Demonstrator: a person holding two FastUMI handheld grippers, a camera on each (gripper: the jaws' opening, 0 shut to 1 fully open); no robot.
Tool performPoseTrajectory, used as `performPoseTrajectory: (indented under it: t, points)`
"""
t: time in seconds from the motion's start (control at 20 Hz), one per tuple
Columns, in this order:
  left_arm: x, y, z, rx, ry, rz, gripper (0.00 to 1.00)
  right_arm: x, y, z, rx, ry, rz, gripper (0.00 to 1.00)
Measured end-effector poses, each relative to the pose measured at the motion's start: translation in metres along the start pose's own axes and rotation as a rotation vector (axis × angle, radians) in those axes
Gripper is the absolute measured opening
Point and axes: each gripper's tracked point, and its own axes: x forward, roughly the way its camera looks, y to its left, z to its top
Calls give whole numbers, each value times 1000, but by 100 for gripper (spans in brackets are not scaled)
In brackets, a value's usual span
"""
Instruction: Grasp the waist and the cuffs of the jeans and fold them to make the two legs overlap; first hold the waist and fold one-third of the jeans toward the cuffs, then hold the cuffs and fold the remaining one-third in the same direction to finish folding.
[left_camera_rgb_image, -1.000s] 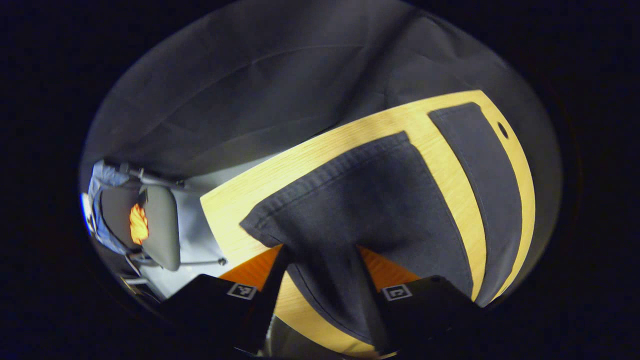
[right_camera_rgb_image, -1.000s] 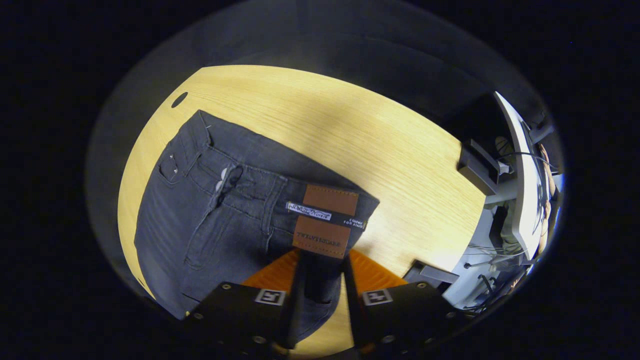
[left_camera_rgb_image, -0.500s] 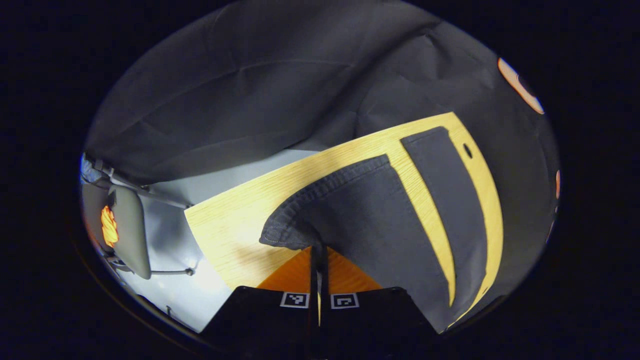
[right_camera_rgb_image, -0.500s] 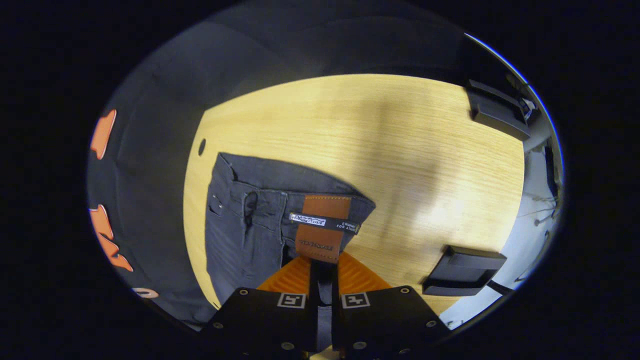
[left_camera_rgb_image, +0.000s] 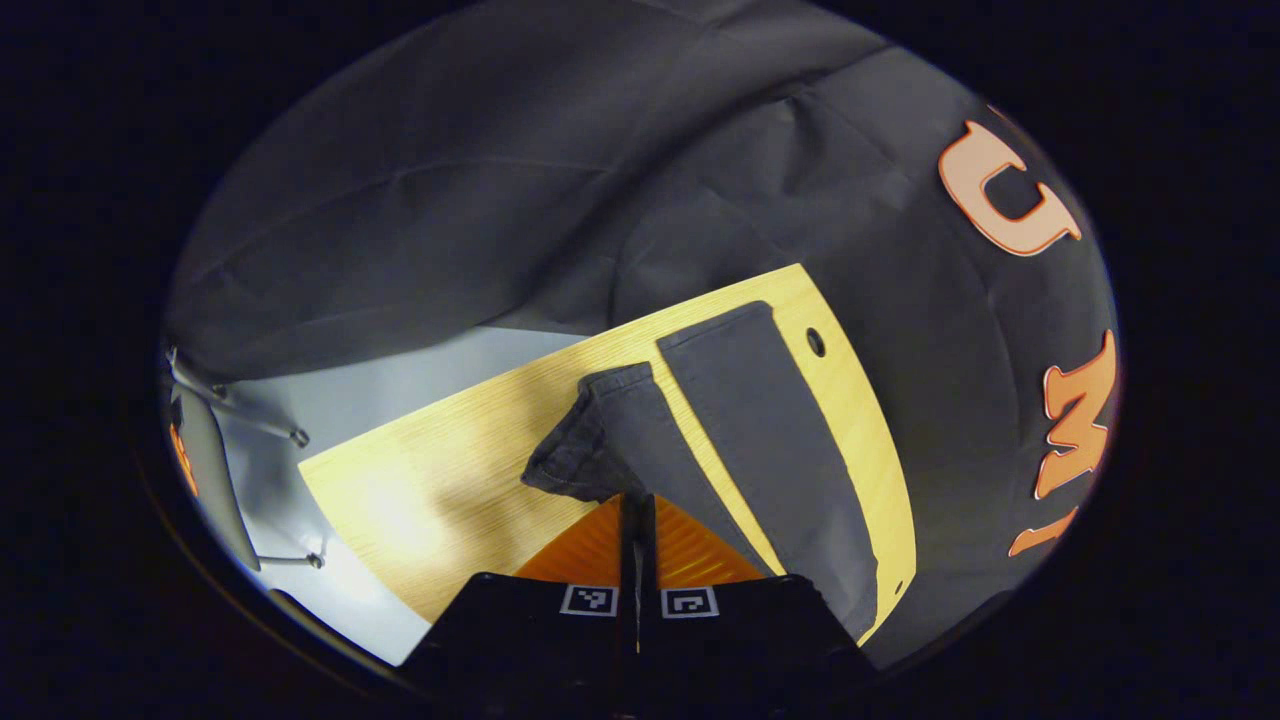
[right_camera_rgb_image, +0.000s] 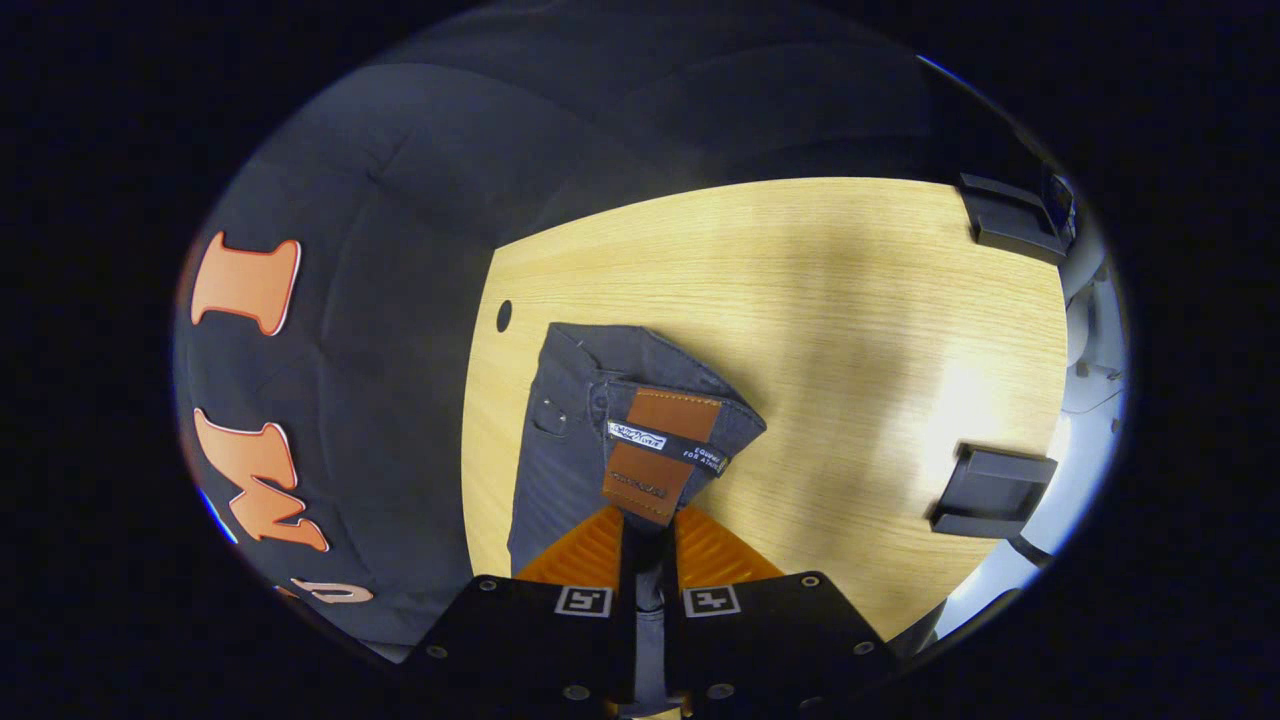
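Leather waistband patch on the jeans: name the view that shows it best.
The right gripper view: the leather patch faces the camera on the lifted waistband, just above the closed jaws. The left gripper view shows the jeans' legs and a pinched cuff instead.

Left tool (left_camera_rgb_image: 636, 510): I hold it with both fingers drawn together, the gap between them reduced to a thin slit, and a gathered cuff of the jeans (left_camera_rgb_image: 600, 450) pinched at the tips. The tool sits raised above the surface (left_camera_rgb_image: 420, 490) and looks down along its fingers at a slant.

Right tool (right_camera_rgb_image: 648, 530): I hold it likewise closed, its two fingers nearly parallel and pressing from either side on the waistband (right_camera_rgb_image: 665, 450), which stands lifted at the tips. This tool is also held above the surface, tilted downward, its body at the lower edge of the right gripper view.
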Motion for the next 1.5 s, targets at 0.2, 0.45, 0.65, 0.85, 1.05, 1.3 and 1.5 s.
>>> performPoseTrajectory:
  t: [0.2, 0.45, 0.65, 0.85, 1.05, 1.3, 1.5]
  points:
    - [15, -10, 31, 63, -22, 17, 1, -6, 29, -3, -5, -25, 6, 12]
    - [39, 45, -10, 71, 204, 194, 0, -6, 27, -14, -21, -51, -35, 12]
    - [56, 103, -29, 12, 251, 349, 84, -6, 20, -11, -18, -54, -58, 12]
    - [63, 124, -37, 44, 245, 452, 84, -3, 22, -11, -20, -45, -66, 12]
    - [70, 104, -35, 81, 260, 470, 62, -2, 20, -13, -6, -45, -72, 12]
    - [73, 65, -23, 54, 197, 277, 1, -13, 14, -15, 24, -63, -68, 12]
    - [58, 20, 2, 47, 150, 114, 1, -23, 31, -15, 5, -78, -35, 12]
